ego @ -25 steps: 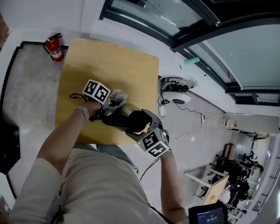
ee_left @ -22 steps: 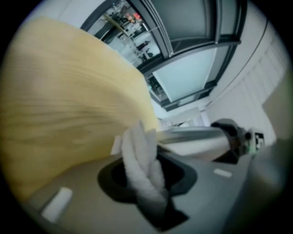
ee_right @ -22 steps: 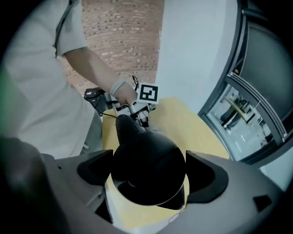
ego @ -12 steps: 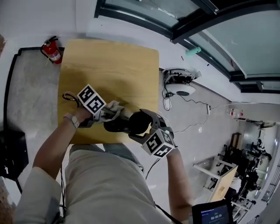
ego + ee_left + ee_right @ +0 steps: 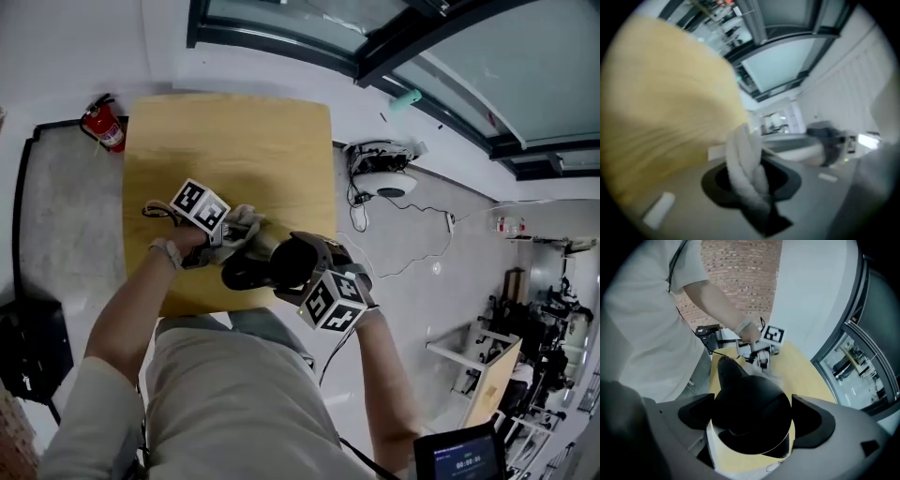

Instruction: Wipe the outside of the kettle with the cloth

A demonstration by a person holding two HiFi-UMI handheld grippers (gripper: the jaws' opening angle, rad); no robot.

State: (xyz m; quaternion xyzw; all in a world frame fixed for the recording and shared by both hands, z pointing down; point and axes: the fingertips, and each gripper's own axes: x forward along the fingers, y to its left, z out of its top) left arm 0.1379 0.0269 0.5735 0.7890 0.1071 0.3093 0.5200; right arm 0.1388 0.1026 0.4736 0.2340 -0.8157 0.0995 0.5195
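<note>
The black kettle [image 5: 272,264] stands on the wooden table [image 5: 234,141] near its front edge. My right gripper [image 5: 298,259] reaches down over it, one jaw on each side of the body. In the right gripper view the kettle [image 5: 750,416] fills the gap and the pads still lie against it while the jaws are opening. My left gripper [image 5: 234,238] is shut on the pale cloth [image 5: 246,223], which rests against the kettle's left side by the handle. In the blurred left gripper view the twisted cloth [image 5: 746,171] hangs between the jaws.
A thin black cable [image 5: 155,208] lies on the table behind the left hand. On the floor are a red fire extinguisher [image 5: 101,127] at the table's far left corner and a round white device with cables [image 5: 382,186] to its right. My own torso is close to the front edge.
The left gripper has rolled and slid a short way along the kettle's left side with the cloth. The right gripper has stayed around the kettle.
</note>
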